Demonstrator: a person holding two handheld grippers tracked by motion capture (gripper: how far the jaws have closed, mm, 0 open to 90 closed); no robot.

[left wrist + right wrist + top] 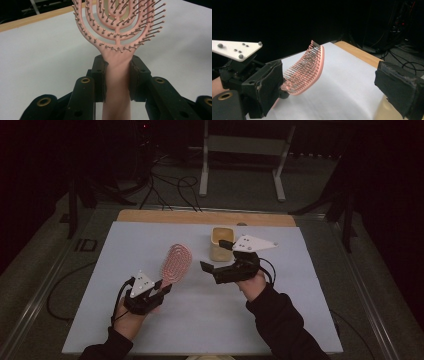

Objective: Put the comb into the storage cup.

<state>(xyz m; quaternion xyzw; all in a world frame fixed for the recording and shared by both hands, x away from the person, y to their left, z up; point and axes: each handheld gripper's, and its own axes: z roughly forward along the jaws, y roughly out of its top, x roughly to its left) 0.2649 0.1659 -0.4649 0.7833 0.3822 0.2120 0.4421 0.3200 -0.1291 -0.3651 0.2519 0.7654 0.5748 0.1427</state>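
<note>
White table sheet [210,320], wood edge [200,217]; dark room, floor cables [170,185].

One pink hairbrush [176,261] and one beige cup [220,243] are present. Two handheld grippers are present, the left gripper [165,289] and the right gripper [214,256]. One white sheet [280,310] covers the one tabletop [200,217].

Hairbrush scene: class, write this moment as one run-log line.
left gripper: shut on pink hairbrush handle, brush lifted | right gripper: open, beside beige cup | surface: white sheet
</note>
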